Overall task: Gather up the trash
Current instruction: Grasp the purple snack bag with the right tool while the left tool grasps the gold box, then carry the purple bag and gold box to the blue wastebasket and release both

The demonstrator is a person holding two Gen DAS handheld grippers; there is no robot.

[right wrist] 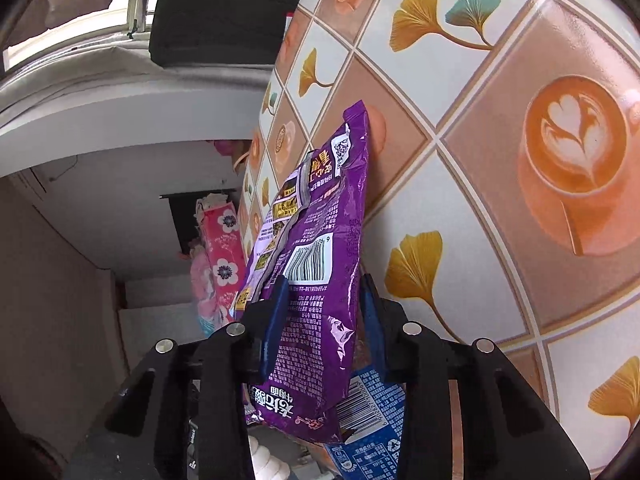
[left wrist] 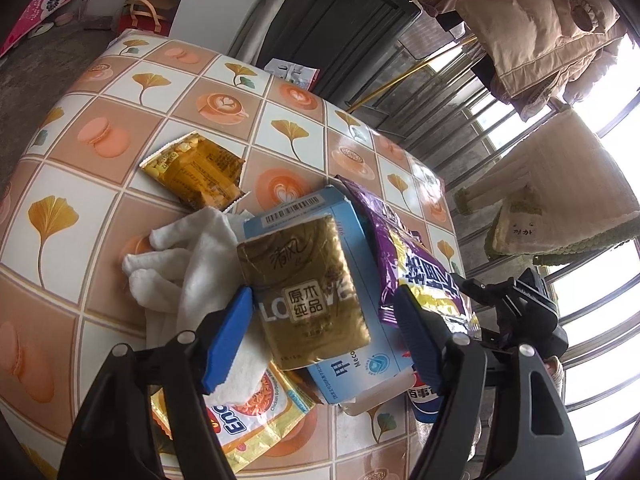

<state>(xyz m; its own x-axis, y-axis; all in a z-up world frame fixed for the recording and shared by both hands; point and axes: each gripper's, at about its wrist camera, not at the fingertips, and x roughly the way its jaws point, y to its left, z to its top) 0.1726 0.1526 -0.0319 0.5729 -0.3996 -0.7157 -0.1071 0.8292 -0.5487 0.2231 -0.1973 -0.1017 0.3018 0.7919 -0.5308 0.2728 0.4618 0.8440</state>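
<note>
Right tongs [right wrist: 324, 320] were clenched on the purple wrapper [right wrist: 316, 264]: light, crinkly, slippery foil, best pinched mid-body. Left tongs [left wrist: 320, 332] stood released astride the gold tissue pack [left wrist: 304, 288].

Heaped wrappers [left wrist: 304, 292] on patterned table [left wrist: 100, 128]

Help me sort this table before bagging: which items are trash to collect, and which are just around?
Trash: purple bag, gold tissue pack, blue box, brown wrapper, noodle wrapper, crumpled tissue, Pepsi bottle.

Just around: tablecloth, hanging jacket, tripod.
</note>
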